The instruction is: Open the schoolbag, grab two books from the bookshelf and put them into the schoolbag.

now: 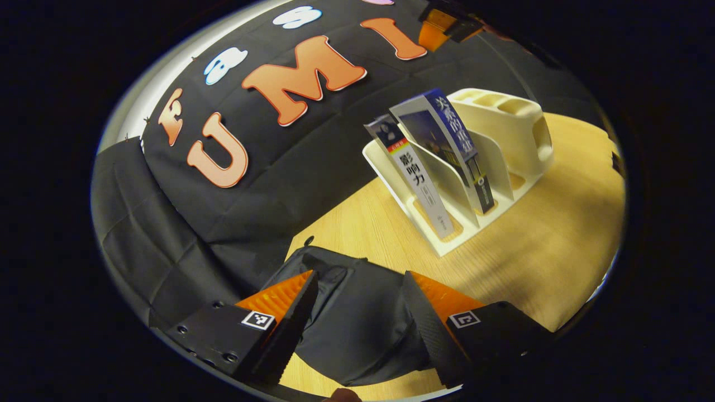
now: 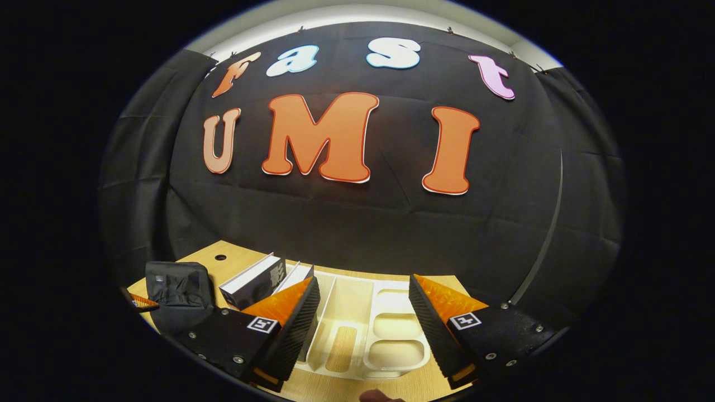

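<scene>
In the left gripper view the left gripper (image 1: 357, 324) hung wide open at the bottom of the frame, nothing between its fingers, poised over the dark schoolbag (image 1: 357, 318) that lay slumped on the wooden table (image 1: 547, 251) at lower centre. Whether the bag's zip was open I could not tell from this angle. Right of centre stood the cream bookshelf (image 1: 503, 139), its long axis running from lower left to upper right, with two books (image 1: 441, 162) leaning in its slots, spines facing the camera and tops tipped toward the upper left.

In the right gripper view the right gripper (image 2: 363, 329) was spread just as wide and held nothing (it hovered above the bookshelf (image 2: 357, 324)). The books (image 2: 262, 279) sat at lower left, the schoolbag (image 2: 179, 290) beyond them near the frame's left edge
</scene>
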A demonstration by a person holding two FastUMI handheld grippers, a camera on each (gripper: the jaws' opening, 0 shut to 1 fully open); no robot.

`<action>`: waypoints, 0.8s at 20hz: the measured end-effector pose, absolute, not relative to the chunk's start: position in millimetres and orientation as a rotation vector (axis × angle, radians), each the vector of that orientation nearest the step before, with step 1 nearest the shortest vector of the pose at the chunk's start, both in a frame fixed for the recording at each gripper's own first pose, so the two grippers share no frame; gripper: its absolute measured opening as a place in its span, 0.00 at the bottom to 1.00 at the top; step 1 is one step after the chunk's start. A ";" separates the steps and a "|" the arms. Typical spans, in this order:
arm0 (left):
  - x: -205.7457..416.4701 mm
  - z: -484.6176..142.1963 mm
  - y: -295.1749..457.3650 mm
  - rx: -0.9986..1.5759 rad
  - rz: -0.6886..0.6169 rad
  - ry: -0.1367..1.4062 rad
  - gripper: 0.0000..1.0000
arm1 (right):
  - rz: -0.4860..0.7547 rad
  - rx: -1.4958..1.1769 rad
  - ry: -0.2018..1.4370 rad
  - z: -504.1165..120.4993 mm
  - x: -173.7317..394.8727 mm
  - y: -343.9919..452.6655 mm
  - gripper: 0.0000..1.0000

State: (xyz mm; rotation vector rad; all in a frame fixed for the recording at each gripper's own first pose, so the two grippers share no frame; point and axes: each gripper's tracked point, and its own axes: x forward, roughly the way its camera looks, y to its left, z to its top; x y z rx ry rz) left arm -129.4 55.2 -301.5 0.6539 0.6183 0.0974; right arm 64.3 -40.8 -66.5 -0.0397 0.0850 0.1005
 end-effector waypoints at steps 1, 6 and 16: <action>-133.2 -310.0 57.3 0.684 0.095 0.637 0.97 | 0.103 -0.040 0.090 -68.9 65.3 -39.7 0.96; -149.8 -337.6 67.8 0.824 0.073 0.688 0.97 | 0.110 -0.040 0.090 -70.3 67.0 -38.9 0.95; -173.7 -353.6 79.4 0.900 0.084 0.767 0.97 | 0.106 -0.026 0.087 -68.1 71.6 -46.3 0.95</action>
